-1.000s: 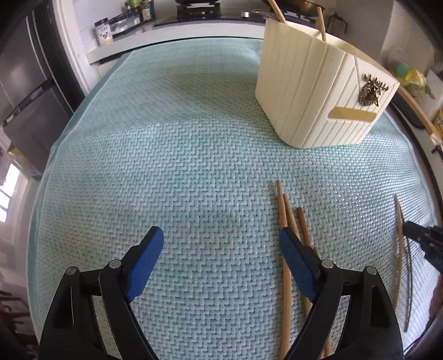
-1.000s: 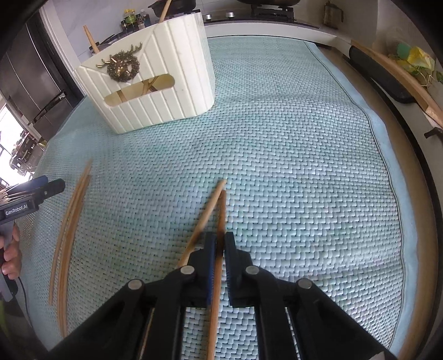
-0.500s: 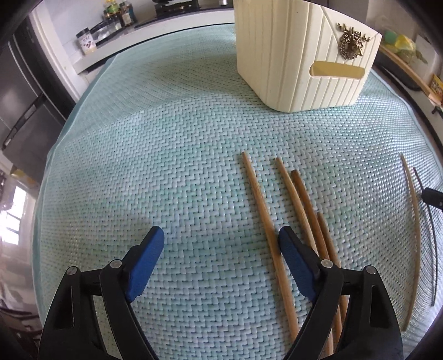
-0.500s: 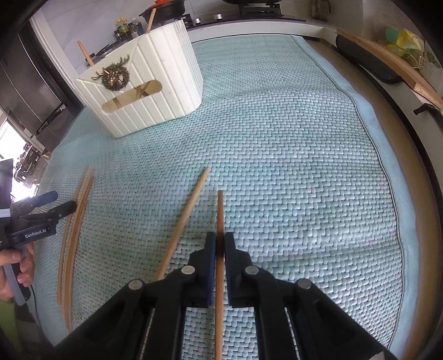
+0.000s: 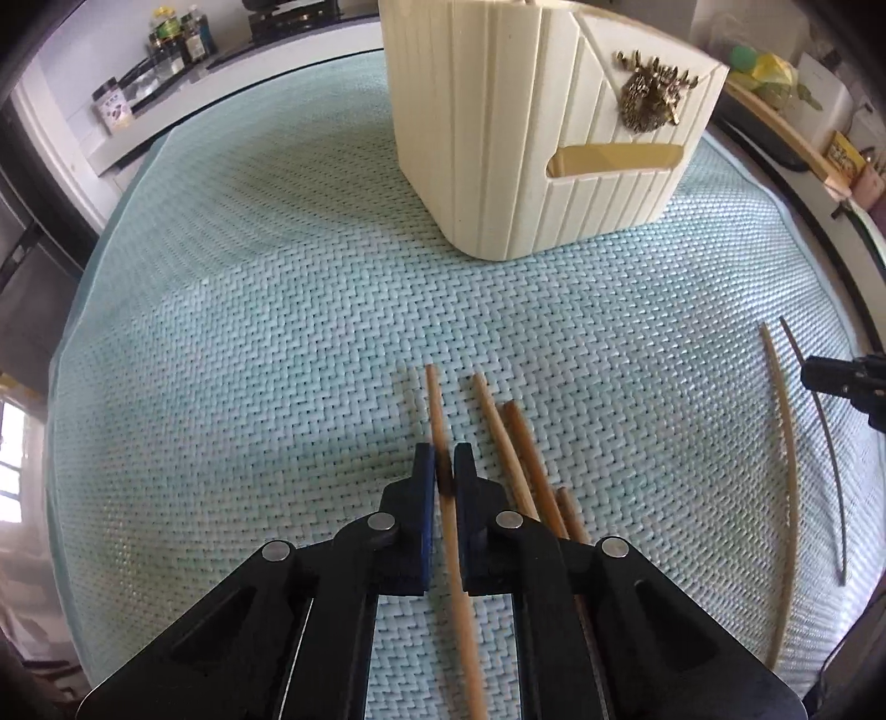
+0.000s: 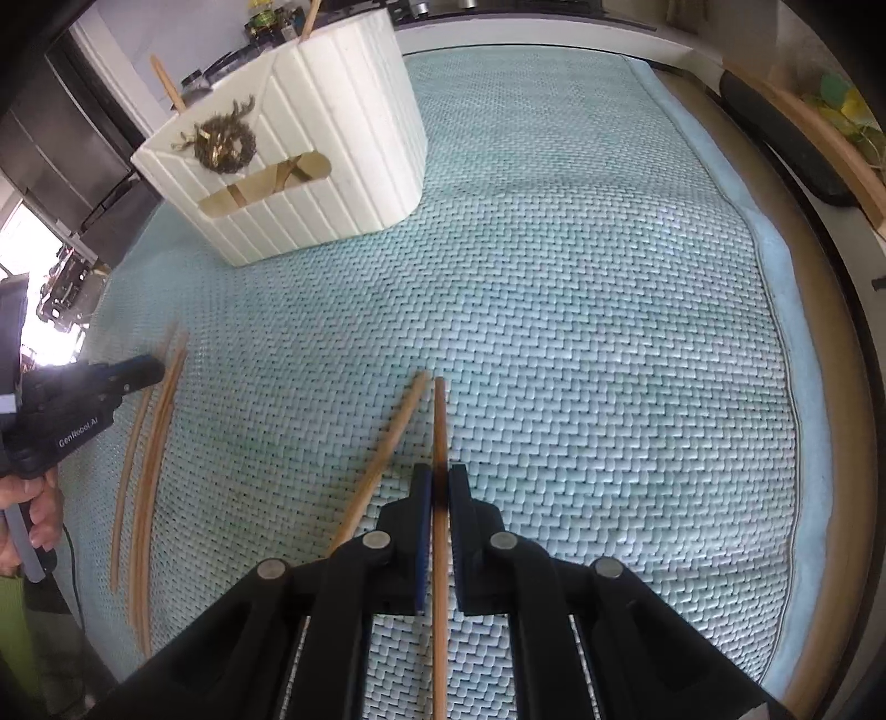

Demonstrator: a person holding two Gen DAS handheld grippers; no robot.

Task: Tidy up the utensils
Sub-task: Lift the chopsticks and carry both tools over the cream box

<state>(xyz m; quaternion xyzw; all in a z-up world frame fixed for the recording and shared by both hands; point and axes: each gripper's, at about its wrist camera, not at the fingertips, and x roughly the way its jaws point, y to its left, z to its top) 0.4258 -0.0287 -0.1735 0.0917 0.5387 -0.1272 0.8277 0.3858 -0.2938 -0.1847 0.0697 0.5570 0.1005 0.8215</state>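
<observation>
A cream utensil holder [image 5: 498,138] with a gold wreath stands at the back of the teal woven mat [image 5: 249,332], with wooden sticks in it [image 6: 310,166]. My left gripper [image 5: 443,459] is closing; its blue pads press a wooden chopstick [image 5: 434,399] lying on the mat. Three more chopsticks [image 5: 518,443] lie just right of it. My right gripper [image 6: 439,482] is shut on another chopstick [image 6: 439,421], and a second stick [image 6: 398,432] lies slanted at its left. In the right wrist view the left gripper [image 6: 138,368] shows at the left edge over its chopsticks [image 6: 155,443].
Jars and bottles [image 5: 166,50] line the counter behind the mat. A wooden board [image 6: 853,166] and a dark object run along the right side. A person's hand [image 6: 27,520] holds the left gripper's handle. The mat's hem [image 6: 775,277] marks its right edge.
My left gripper slid right over the leftmost chopstick and its jaws went from wide open to shut around it. The right gripper moved with its chopstick held, and the holder looks nearer.
</observation>
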